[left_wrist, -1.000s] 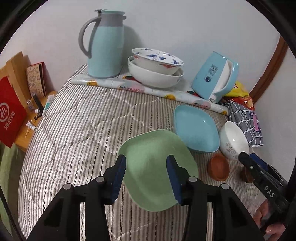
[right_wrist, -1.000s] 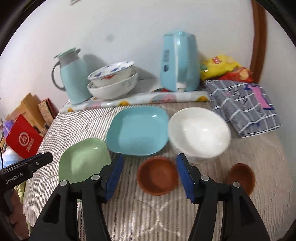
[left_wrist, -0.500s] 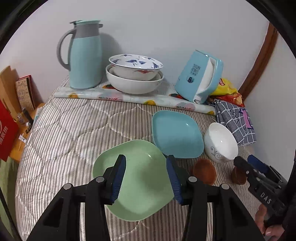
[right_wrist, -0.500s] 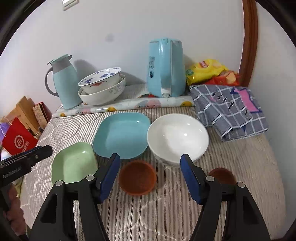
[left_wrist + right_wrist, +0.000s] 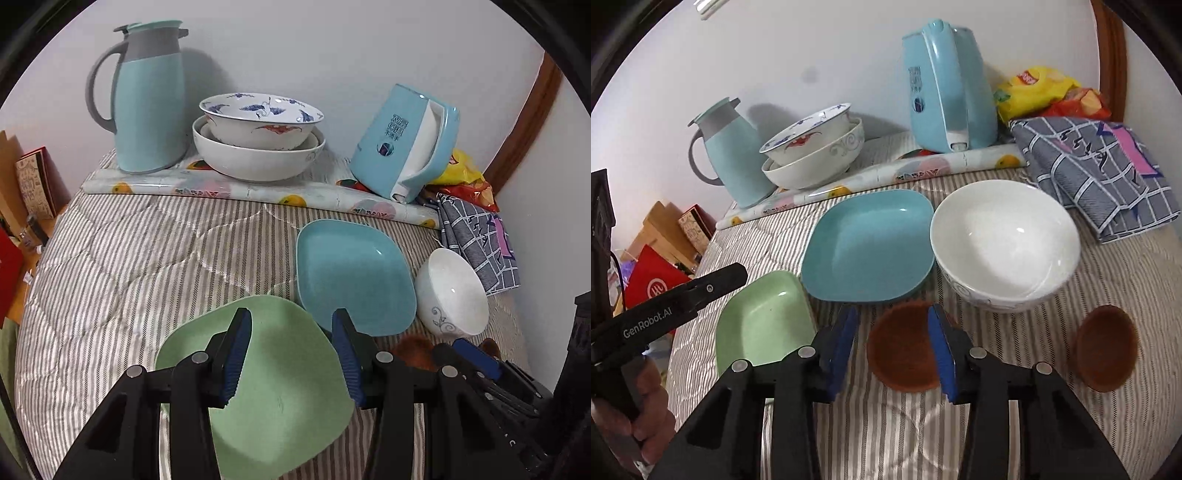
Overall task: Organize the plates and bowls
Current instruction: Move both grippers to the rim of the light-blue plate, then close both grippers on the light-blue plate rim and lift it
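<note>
Across the striped quilt [image 5: 1108, 280] the dishes sit in a loose row: blue plate [image 5: 868, 243] at centre, white bowl [image 5: 1004, 243] just right of it, green plate [image 5: 273, 387] at its near-left corner, and two small brown bowls up front, one [image 5: 905, 347] under the right tool and the other [image 5: 1106, 349] well off to the right. Now the right gripper [image 5: 892, 349] has dropped lower than a second ago, and its jaws have just been closing; one blue pad sits over that nearer brown bowl's rim, though whether it pinches I cannot tell. Over on the other side, the left gripper [image 5: 291, 360] has slid across above the green plate, jaws part-open as before, gripping nothing.
</note>
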### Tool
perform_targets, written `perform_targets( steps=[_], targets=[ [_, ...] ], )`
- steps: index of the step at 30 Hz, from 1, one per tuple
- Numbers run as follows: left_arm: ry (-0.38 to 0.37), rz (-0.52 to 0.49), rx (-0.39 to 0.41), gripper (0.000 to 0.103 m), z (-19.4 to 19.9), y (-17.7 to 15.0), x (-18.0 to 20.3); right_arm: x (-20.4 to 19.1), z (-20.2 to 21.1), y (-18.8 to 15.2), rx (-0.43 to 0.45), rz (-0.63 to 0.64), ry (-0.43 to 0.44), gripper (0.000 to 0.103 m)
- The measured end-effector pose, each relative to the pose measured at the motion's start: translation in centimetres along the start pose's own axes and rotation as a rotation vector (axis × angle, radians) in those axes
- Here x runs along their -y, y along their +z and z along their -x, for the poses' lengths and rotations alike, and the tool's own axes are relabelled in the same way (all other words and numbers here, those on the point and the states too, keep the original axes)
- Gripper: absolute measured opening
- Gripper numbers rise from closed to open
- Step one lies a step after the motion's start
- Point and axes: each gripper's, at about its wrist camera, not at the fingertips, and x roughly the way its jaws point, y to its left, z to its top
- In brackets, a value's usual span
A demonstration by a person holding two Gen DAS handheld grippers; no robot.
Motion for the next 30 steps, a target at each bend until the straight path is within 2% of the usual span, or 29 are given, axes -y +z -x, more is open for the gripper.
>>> perform_targets(
  steps=[5, 9, 17, 22, 30],
  targets=[
    [-0.014, 0.008, -0.018, 0.043, -1.9, 0.8, -0.1, 0.5, -1.8, 0.9, -0.016, -0.036, -0.008, 0.039],
    [-0.021, 0.008, -0.039, 0.043, -3.7, 1.4, -0.1, 0.3, -3.2, 1.4, -0.035, -0.039, -0.013, 0.031],
    [-0.034, 0.006, -0.077, 0.041, -6.5, 2.7, -0.2, 0.0, -5.4, 1.9, -0.054, -0.051, -0.057, 0.028],
    [-0.045, 0.01, -0.116, 0.035, -8.5, 3.2, 0.2, 0.2, -6.3, 2.1, -0.058, -0.068, -0.088, 0.028],
    [-0.024, 0.007, -0.16, 0.024, -10.9, 3.5, 0.4, 0.3, -7.4, 2.2, -0.082, -0.087, -0.099, 0.023]
  ],
)
